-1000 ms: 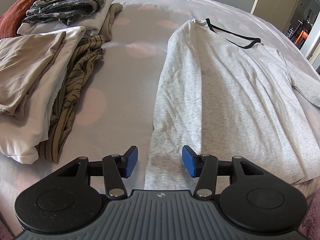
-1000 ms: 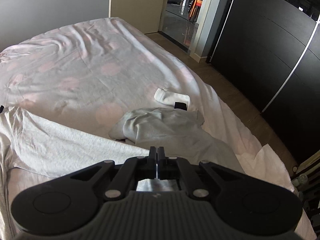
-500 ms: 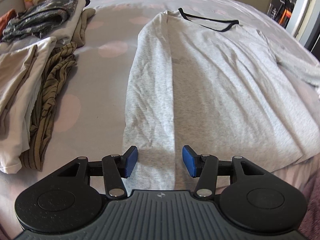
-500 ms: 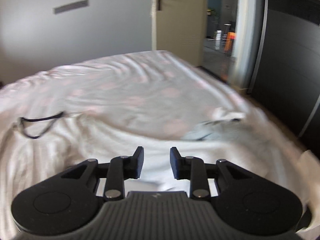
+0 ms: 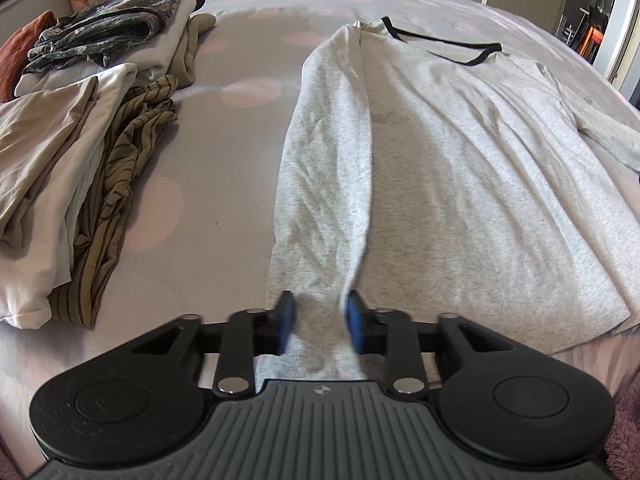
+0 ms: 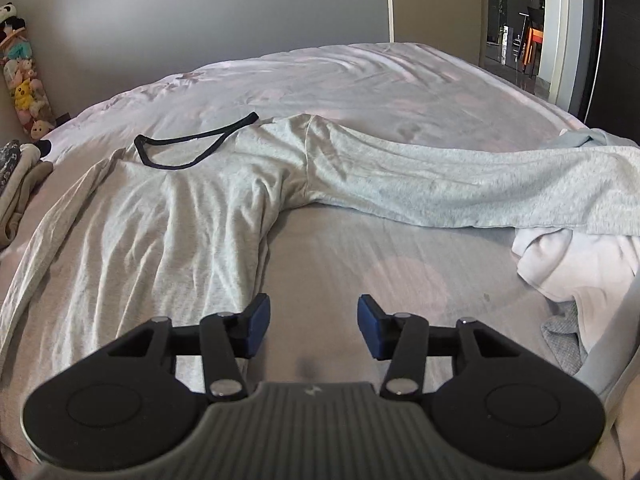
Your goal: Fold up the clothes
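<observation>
Across the centre and right of the left wrist frame lay a grey long-sleeved shirt (image 5: 460, 168) with a black neckline, spread flat on the bed (image 5: 224, 184), its left sleeve folded lengthwise over the body.

- Left claw (image 5: 320, 320): lower centre of frame, blue pads blurred, jaws closing on the folded sleeve's hem, fabric bunched between them; whether the pads already pressed on it could not be told.
- Right claw (image 6: 312, 324): lower centre of the right wrist frame, jaws apart and opening, nothing between them, bare sheet beneath; left pad just beside the shirt's side edge.
- Shirt's other sleeve (image 6: 460, 188): stretched toward the right edge, over white cloth (image 6: 576, 264).
- Pile of clothes (image 5: 80, 152): left of frame, beige, white and striped pieces, apart from the shirt.
- Plush toys (image 6: 24, 76): upper left, against the wall.
</observation>
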A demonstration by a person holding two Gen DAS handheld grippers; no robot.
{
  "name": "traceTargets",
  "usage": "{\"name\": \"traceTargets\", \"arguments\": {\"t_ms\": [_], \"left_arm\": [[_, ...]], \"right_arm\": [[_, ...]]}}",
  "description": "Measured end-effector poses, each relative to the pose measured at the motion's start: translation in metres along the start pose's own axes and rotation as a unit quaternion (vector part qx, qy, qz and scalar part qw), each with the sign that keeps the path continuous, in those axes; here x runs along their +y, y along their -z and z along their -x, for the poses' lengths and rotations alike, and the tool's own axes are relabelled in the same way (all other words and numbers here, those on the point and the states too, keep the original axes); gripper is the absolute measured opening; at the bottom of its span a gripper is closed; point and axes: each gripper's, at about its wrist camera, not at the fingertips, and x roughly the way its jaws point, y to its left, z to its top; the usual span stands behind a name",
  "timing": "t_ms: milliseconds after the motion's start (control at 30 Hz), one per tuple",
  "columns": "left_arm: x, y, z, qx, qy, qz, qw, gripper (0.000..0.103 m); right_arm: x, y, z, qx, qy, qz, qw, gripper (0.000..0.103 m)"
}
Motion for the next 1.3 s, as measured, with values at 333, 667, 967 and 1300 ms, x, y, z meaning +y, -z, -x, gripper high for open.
{"name": "traceTargets", "arguments": {"t_ms": [333, 667, 967, 1300], "left_arm": [[0.014, -0.039, 0.031, -0.067, 0.015, 0.024, 0.9973, 0.003], [0.041, -0.118, 0.065, -0.155, -0.013, 0.045, 0.9868, 0.003], [0.09, -0.179, 0.07, -0.197, -0.045, 0.084, 0.9759, 0.002], [0.17, -0.216, 0.039, -0.164, -0.122, 0.099, 0.9738, 0.002]], "right_arm": [[-0.005, 0.003, -0.003, 0.005, 0.006, -0.021, 1.0, 0.056], [-0.013, 0.003, -0.008, 0.014, 0.009, -0.05, 0.999, 0.056], [-0.016, 0.003, -0.01, 0.019, 0.015, -0.058, 0.998, 0.056], [-0.02, 0.004, -0.017, 0.027, 0.023, -0.074, 0.997, 0.055]]}}
